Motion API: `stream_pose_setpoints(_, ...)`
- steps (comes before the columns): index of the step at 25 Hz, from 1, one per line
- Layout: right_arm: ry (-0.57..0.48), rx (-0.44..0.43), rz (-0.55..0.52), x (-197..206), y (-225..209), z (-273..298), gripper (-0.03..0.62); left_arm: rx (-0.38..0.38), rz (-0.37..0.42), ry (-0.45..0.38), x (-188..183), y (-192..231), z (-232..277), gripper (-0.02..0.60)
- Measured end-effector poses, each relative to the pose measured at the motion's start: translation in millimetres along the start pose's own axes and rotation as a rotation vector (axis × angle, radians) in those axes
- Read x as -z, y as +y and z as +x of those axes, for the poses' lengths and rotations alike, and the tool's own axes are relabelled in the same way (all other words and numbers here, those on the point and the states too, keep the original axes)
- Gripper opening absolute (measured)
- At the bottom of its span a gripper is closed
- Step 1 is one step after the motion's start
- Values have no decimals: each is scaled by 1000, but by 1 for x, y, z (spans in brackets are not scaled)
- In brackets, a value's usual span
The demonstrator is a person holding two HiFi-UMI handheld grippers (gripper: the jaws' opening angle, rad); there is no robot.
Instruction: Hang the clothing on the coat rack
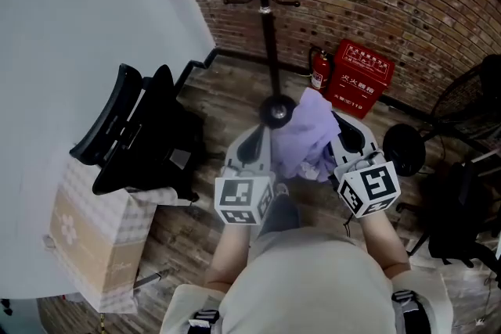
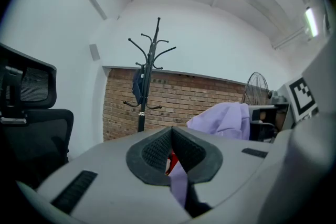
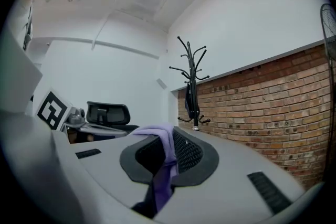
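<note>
The soft lilac cloth garment hangs bunched between the left gripper and the right gripper, each clamped nearly shut on a fold of it. It looks light, limp and slip-prone, so the collar or shoulders seem the safest hold. The black metal coat rack stands ahead of both jaws.

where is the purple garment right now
In the head view's centre, the purple garment hangs bunched between the left gripper and right gripper, both clamped on it, just short of the coat rack.
</note>
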State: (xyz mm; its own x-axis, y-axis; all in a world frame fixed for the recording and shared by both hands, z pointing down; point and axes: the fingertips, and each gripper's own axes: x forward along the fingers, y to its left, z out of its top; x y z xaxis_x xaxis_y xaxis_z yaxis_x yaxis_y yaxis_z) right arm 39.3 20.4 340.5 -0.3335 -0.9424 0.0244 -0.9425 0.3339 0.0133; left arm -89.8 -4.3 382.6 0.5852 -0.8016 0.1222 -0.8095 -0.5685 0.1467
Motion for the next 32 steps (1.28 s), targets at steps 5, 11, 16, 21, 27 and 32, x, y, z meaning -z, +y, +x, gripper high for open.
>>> stream_pose_setpoints(5, -11, 25, -3, -10, -17, 52, 14, 0, 26, 2, -14, 37, 40, 3)
stream_pose_setpoints(11, -15, 44, -13, -19, -33, 105, 14, 26, 10, -15, -32, 72, 87, 3)
stream_pose_setpoints(16, -27, 53, -17, -22, -49, 140, 14, 43, -1, -4, -33, 93, 123, 3)
stream_pose_setpoints(21, -39, 74, -23, -23, -68, 164, 14, 56, -2, -11, -39, 107, 150, 3)
stream_pose_setpoints(27, -47, 88, -37, -29, -91, 186, 14, 78, 8, -16, -50, 111, 176, 3)
stream_pose_setpoints(32, -44, 86, -44, -33, -117, 203, 14, 71, 14, -28, -58, 110, 195, 3)
